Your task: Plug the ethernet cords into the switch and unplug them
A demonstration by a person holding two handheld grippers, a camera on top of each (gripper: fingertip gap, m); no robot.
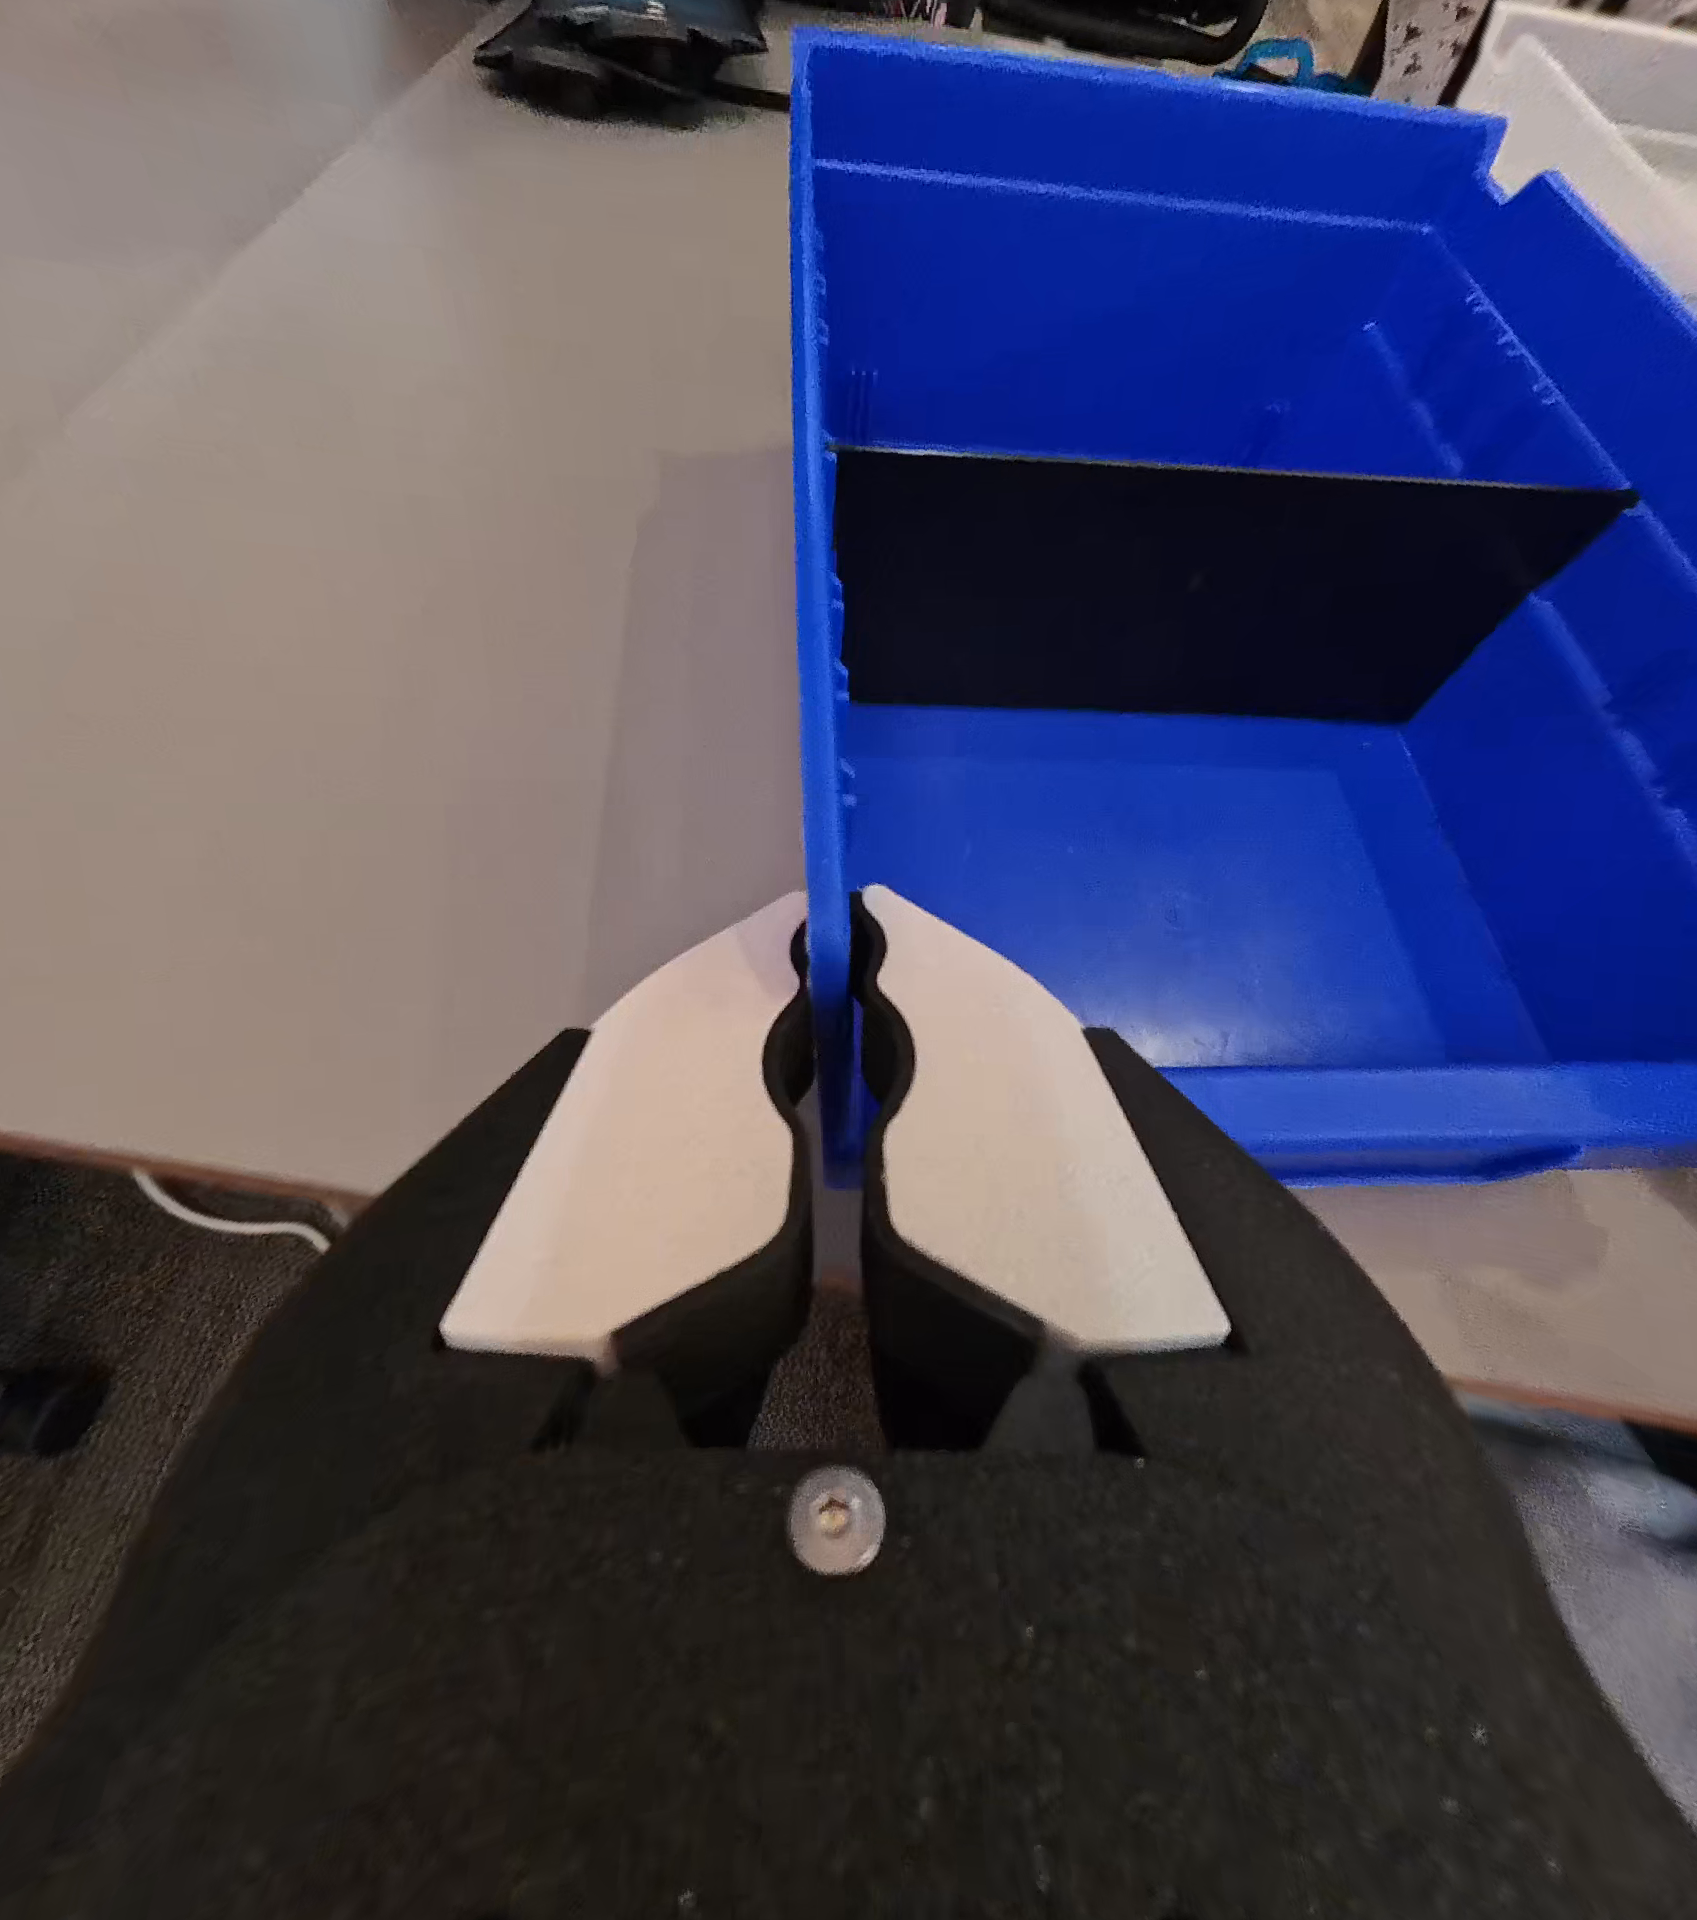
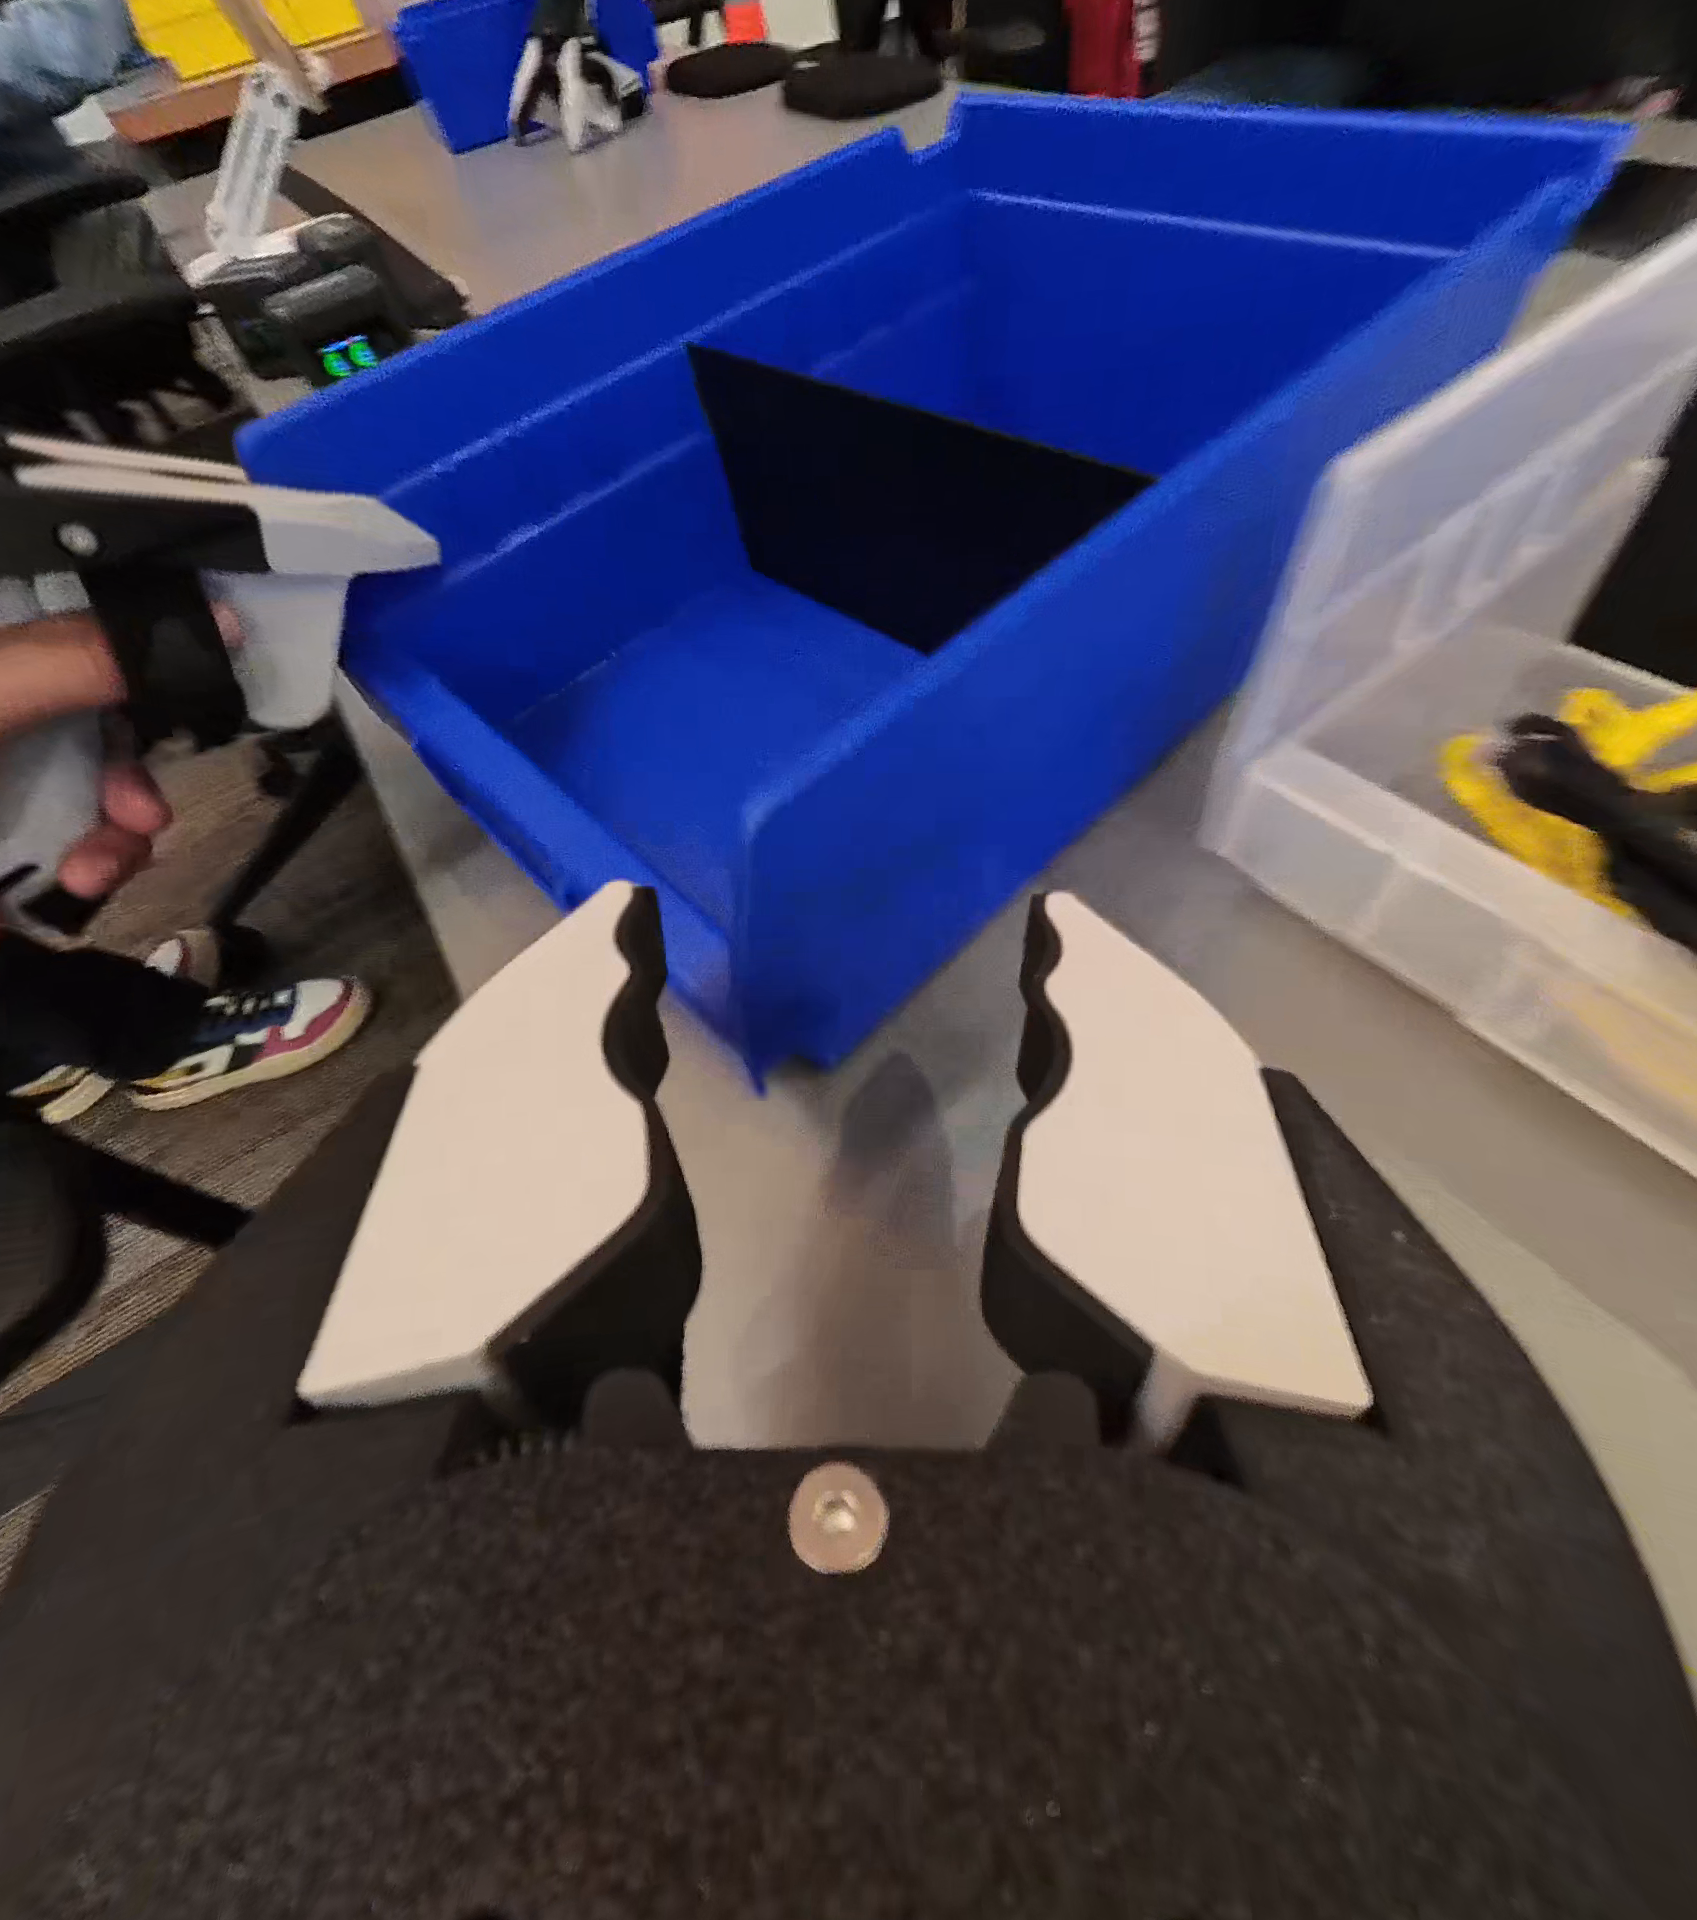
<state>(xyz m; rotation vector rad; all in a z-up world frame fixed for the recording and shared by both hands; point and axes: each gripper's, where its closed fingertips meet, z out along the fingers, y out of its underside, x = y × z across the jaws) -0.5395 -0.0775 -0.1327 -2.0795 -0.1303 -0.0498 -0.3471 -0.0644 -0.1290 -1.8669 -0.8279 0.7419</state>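
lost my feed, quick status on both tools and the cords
Left tool clamped on blue bin wall. Right tool open, bare. Cords in clear tub; no switch seen.

Blurred cables (image 2: 1633, 821) in clear tub (image 2: 1446, 894)

Blue bin (image 1: 1239, 935) with black divider (image 1: 1187, 582) on grey table (image 1: 304, 623); clear tub (image 2: 1446, 623) beside it.

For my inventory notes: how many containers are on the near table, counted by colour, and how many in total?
Blue bin, left gripper fingers shut on its wall: 1
Clear box with yellow and black cords: 1
Total: 2
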